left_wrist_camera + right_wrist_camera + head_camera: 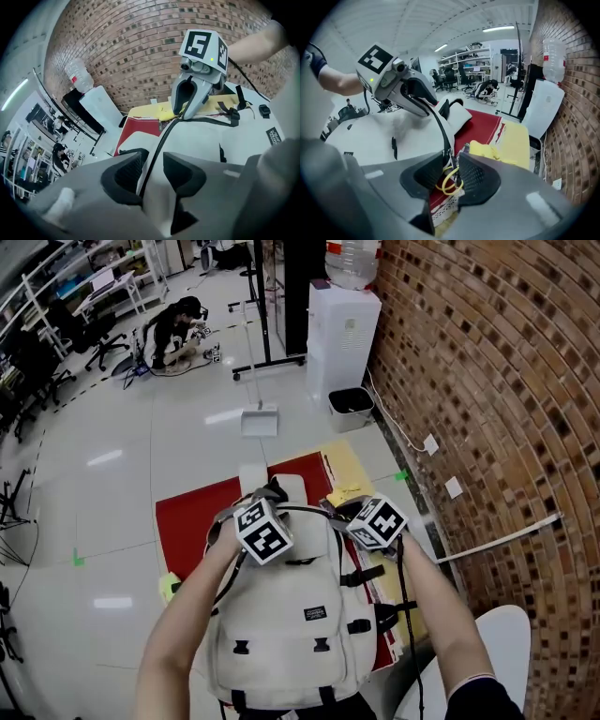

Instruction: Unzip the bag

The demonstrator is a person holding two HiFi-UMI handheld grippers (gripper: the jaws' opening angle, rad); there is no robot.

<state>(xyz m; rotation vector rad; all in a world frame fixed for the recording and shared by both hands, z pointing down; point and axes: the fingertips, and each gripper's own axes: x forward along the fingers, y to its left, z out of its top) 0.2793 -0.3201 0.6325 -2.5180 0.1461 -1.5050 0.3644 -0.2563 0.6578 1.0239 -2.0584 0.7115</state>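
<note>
A beige backpack (281, 624) lies flat in front of me, its top end away from me. Both grippers sit at that top end. My left gripper (249, 504) is open, and the black zipper line (157, 145) and a fold of the backpack (201, 136) run through the gap between its jaws (152, 171). My right gripper (343, 512) stands open at the bag's top right corner. A yellow pull cord loop (450, 183) hangs in the gap between its jaws (451, 176). In each gripper view the zipper line (440, 126) leads towards the other gripper (431, 101).
A red mat (187, 521) and yellow sheets (347, 470) lie under and beyond the bag. A brick wall (487, 381) runs along the right, with a white water dispenser (342, 329) and a bin (352, 409). A person (173, 334) sits on the floor far off.
</note>
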